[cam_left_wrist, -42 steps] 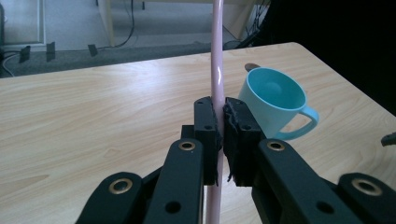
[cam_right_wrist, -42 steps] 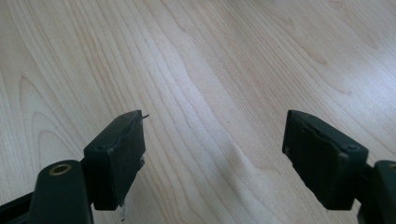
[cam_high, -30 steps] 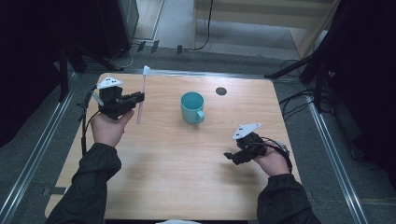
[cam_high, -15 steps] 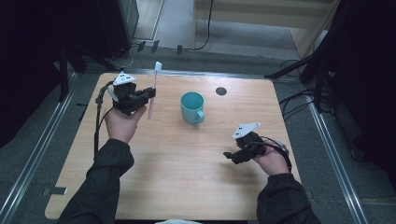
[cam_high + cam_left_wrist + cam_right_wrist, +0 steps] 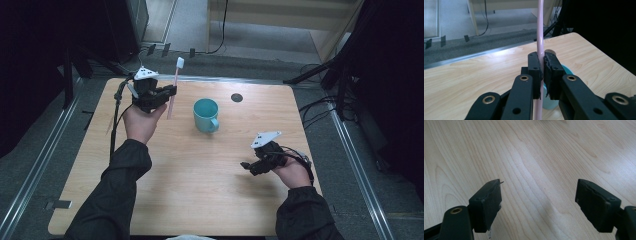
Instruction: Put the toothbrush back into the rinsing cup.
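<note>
The wooden table (image 5: 165, 200) carries one object, a teal mug (image 5: 205, 114), which stands upright near the middle with its handle turned toward the person. A small dark round disc (image 5: 237, 97) sits in the tabletop beyond the mug, well apart from it.

The left gripper (image 5: 170, 92) is held above the far left part of the table, left of the mug. Its jaws are clamped on the shaft of a pink toothbrush (image 5: 174, 87), gripping roughly at mid-length. The toothbrush stands nearly upright with its white head (image 5: 180, 62) at the top and a slight lean, the lower end hanging free below the jaws. In the left gripper view the shaft (image 5: 540, 30) runs straight between the two pads, and the mug rim shows just behind and below them.

The right gripper (image 5: 246, 165) hovers low over the near right part of the table, well apart from the mug. Its jaws stand wide apart with nothing between them.

The step in hand is judged to be placing the toothbrush into the mug. To do it well:
- Carry the lower end over the mug opening before descending.
- Keep the shaft near vertical so it clears the rim.
- Release only once the lower end is inside the mug.
- The light mug may tip if the shaft strikes its rim.
</note>
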Action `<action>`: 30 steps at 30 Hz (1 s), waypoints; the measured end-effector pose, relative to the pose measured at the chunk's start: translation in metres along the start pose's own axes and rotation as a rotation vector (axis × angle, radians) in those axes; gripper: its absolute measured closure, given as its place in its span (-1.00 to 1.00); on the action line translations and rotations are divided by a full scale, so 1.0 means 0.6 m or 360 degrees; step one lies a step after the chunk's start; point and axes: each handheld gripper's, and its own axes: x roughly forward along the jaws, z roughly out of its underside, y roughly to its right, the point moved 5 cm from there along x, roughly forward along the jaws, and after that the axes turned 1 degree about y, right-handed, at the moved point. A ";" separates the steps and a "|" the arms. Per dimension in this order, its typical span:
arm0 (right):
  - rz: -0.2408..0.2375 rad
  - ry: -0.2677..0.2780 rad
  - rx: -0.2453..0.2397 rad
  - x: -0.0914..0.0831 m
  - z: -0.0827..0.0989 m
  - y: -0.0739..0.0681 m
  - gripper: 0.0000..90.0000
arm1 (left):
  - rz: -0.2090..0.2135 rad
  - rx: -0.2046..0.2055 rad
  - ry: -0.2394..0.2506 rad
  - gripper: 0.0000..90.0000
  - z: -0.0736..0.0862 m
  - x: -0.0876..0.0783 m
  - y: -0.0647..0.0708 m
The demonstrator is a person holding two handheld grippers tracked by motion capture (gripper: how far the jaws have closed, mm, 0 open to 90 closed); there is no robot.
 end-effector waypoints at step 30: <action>0.0019 0.0002 0.0028 -0.014 0.017 -0.006 -0.53 | 0.0113 0.0009 -0.0025 0.87 -0.028 0.104 0.055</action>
